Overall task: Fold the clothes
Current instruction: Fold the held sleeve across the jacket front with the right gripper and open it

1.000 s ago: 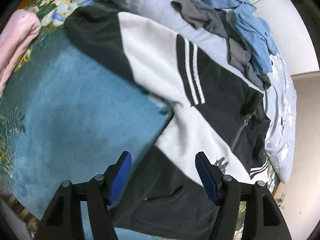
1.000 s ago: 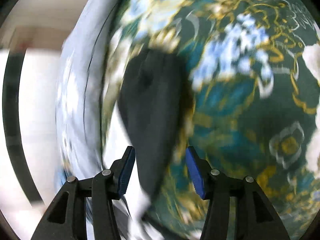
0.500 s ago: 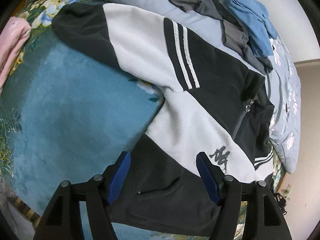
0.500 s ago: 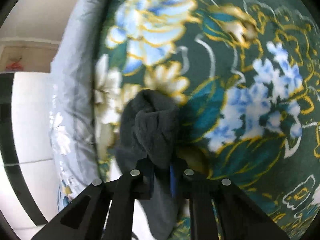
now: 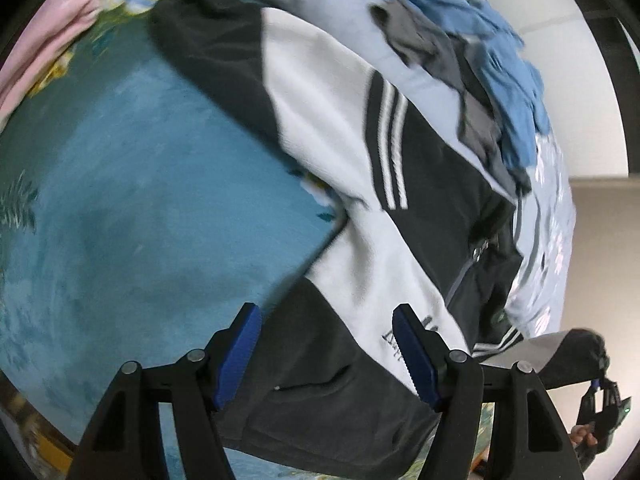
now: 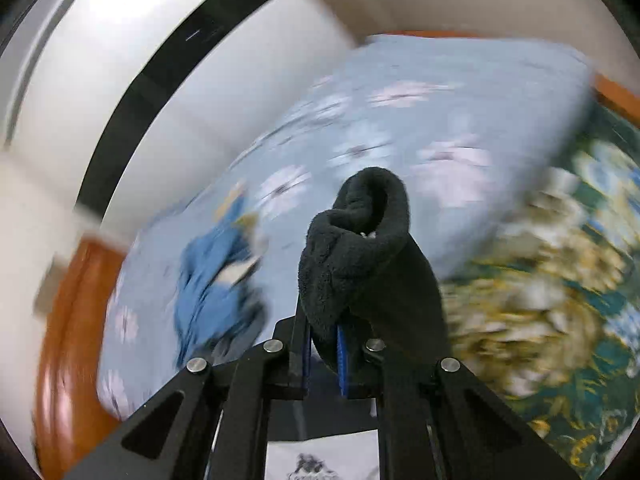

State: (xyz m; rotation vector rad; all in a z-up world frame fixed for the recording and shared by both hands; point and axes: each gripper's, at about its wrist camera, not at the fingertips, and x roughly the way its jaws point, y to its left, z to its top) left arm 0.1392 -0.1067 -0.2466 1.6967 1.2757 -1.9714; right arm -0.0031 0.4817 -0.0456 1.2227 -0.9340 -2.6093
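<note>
A black-and-white fleece jacket (image 5: 360, 240) with a zip lies spread on a teal blanket (image 5: 140, 220). My left gripper (image 5: 326, 354) hovers open above its dark lower part, and nothing sits between the blue pads (image 5: 240, 352). In the right wrist view my right gripper (image 6: 324, 356) is shut on the jacket's black sleeve cuff (image 6: 360, 248), which bunches up above the jaws. The left wrist view shows that same right gripper (image 5: 600, 390) at the far lower right, holding the sleeve (image 5: 576, 346) raised off the bed. Much of both views is motion-blurred.
A pile of blue and grey clothes (image 5: 500, 80) lies on a pale blue floral duvet (image 6: 400, 120) beyond the jacket. A pink garment (image 5: 48, 52) sits at the upper left. A wooden bed frame (image 6: 68, 320) and a white wall border the bed.
My right gripper closed on the black cuff, then rose and rolled with it, so its view swung from the flowered blanket to the duvet and wall. My left gripper shifted slightly over the jacket, staying open.
</note>
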